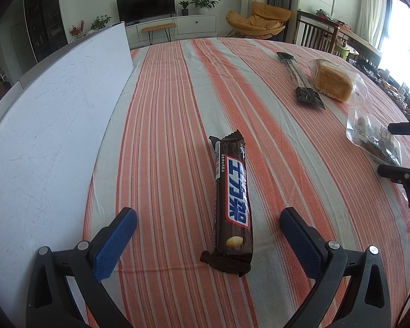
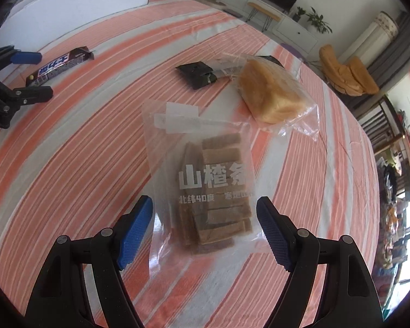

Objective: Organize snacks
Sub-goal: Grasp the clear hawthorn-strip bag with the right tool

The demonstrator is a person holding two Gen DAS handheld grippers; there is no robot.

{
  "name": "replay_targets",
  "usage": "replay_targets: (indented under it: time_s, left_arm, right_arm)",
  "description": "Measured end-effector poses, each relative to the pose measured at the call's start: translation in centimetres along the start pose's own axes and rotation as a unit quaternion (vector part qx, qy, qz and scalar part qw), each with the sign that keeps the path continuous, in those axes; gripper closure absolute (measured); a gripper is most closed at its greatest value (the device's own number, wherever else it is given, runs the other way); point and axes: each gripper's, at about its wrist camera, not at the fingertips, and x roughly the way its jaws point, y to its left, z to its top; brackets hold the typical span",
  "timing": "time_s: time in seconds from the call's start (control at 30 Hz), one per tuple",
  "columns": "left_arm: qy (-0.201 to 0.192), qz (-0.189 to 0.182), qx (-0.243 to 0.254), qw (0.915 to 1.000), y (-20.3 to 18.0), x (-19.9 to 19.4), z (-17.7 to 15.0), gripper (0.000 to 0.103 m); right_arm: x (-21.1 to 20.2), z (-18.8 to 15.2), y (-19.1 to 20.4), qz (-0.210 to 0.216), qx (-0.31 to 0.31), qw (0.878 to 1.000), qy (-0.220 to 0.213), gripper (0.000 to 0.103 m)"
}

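Jaws spread wide on both: the left gripper (image 1: pixel 208 225) straddles a chocolate bar (image 1: pixel 233 203) lying on the striped table (image 1: pixel 161 125), and the right gripper (image 2: pixel 205 228) straddles a clear bag of brown strips (image 2: pixel 209 188). Toward the table's far edge, a wrapped bread loaf (image 2: pixel 273 95) half covers a dark stick packet (image 2: pixel 198 75), whose label is unreadable.

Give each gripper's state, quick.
Left gripper: open, straddling the Snickers bar.
Right gripper: open, around the hawthorn strip bag.

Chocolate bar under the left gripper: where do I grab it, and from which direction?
Grip the chocolate bar mid-length across its narrow width, coming straight down. It lies flat on the striped cloth, lengthwise between the open left gripper's fingers, so they already straddle its long sides.
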Motion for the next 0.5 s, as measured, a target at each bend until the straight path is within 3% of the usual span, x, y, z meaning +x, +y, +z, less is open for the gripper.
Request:
replay_targets:
  time_s: [0.13,0.2,0.27,0.37,0.4,0.43,0.5]
  left_arm:
    - [0.000,0.000,0.000,1.0000,0.0,0.0,0.0,0.000]
    - [0.000,0.000,0.000,1.0000,0.0,0.0,0.0,0.000]
    - [0.000,0.000,0.000,1.0000,0.0,0.0,0.0,0.000]
    - [0.000,-0.004,0.000,1.0000,0.1,0.0,0.0,0.000]
    - [0.003,-0.009,0.004,1.0000,0.1,0.0,0.1,0.000]
    - [0.012,-0.016,0.007,0.9998,0.3,0.0,0.3,0.000]
    - [0.029,-0.045,-0.012,0.9985,1.1,-0.3,0.7,0.000]
  right_arm:
    - [1.8,0.9,-3.0,0.057,0.082,0.994,0.032,0.014]
    - [3.0,0.4,-5.1,0.123,0.159,0.978,0.058,0.011]
    - [3.0,0.0,-5.8,0.119,0.192,0.973,0.053,0.011]
    - [2.5,0.0,-5.3,0.094,0.205,0.972,0.061,0.020]
    - [1.9,0.1,-5.0,0.089,0.206,0.973,0.059,0.037]
    - [1.5,0.1,-4.9,0.091,0.216,0.970,0.064,0.042]
    - [1.0,-0.2,-4.4,0.103,0.226,0.966,0.070,0.044]
